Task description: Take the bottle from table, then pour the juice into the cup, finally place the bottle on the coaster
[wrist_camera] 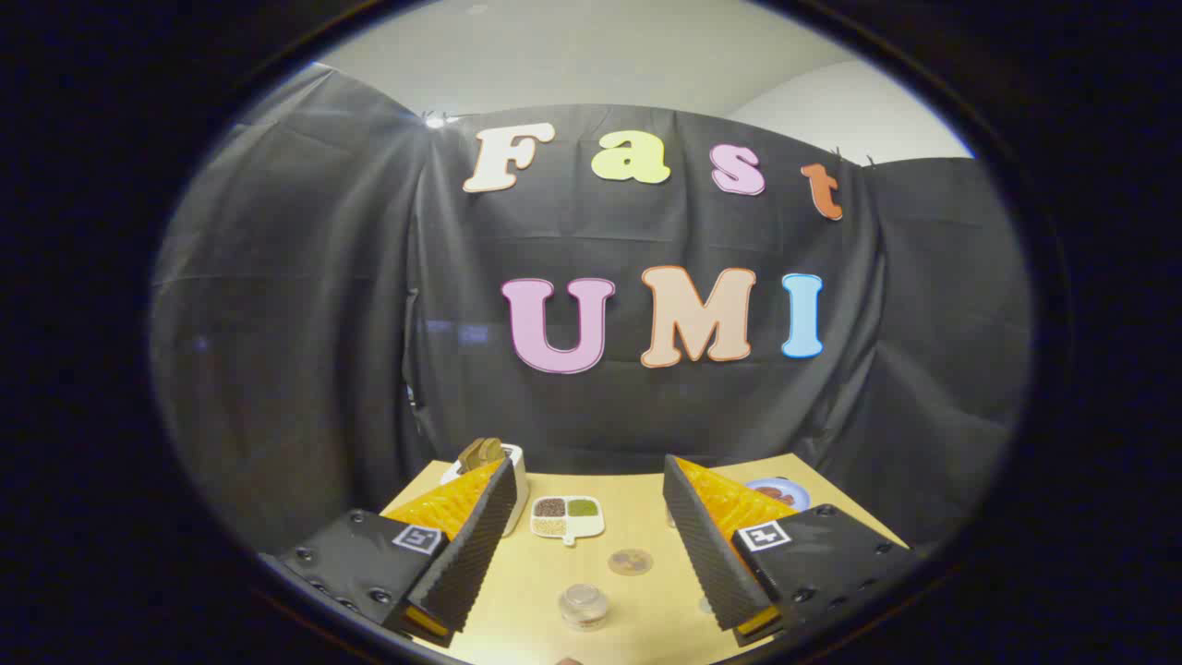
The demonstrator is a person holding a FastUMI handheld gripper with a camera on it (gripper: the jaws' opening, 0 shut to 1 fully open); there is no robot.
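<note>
My gripper [587,469] is held above the light wooden table [646,600], open, with nothing between its fingers. Below the gap, near me, stands a small clear cup [584,605], seen from above. A little beyond it and slightly right lies a round, flat coaster [631,562]. At the near edge of the table, under the gap, a small rounded thing [569,661] peeks in; I cannot tell what it is.
A white divided dish [567,517] with brown, green and pale fillings lies beyond the coaster. A white toaster [499,462] with bread slices stands behind my left finger. A blue-rimmed plate [780,492] shows past the right finger. Black cloth walls close the table's far side.
</note>
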